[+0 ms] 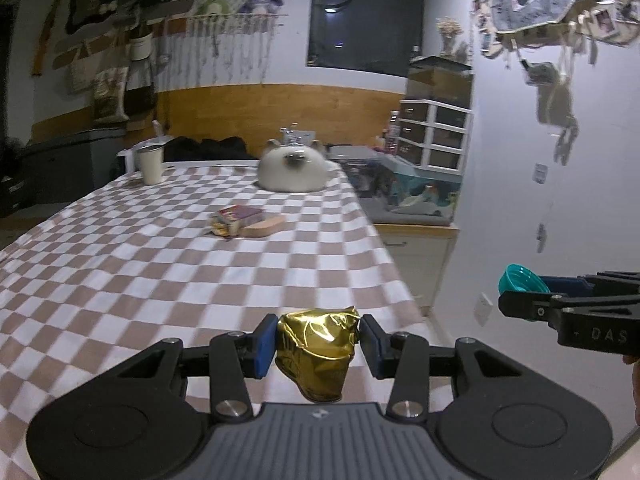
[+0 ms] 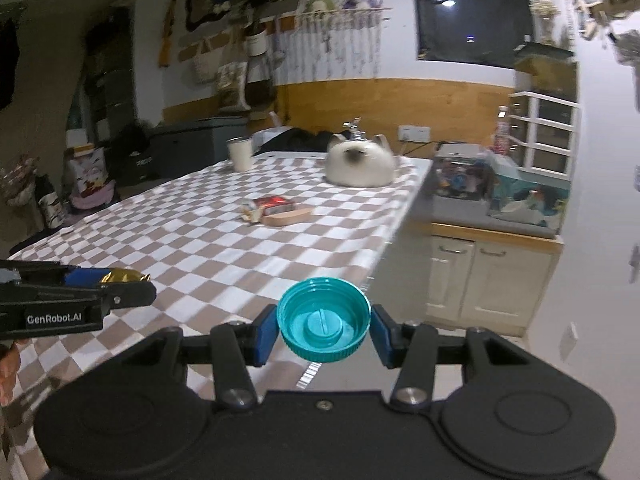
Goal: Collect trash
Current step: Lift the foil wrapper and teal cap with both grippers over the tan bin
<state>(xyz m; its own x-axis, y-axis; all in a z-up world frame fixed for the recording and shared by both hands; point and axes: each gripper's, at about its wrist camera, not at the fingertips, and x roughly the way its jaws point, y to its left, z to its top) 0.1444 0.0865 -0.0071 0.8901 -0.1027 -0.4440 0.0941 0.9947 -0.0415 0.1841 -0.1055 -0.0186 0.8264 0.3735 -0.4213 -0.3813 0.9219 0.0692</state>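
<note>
Left gripper (image 1: 318, 340) pinches gold wrapper (image 1: 316, 354), right gripper (image 2: 324, 330) pinches teal cap (image 2: 323, 320); keep squeeze firm, bin unseen, more wrappers (image 1: 234, 220) at 12 o'clock.

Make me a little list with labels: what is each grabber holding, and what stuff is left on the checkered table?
left tongs: shut on gold foil wrapper
right tongs: shut on teal bottle cap, open side facing the camera
table: brown and white checkered cloth
left on table: red snack packet touching a wooden block, white cup, plush cat
</note>
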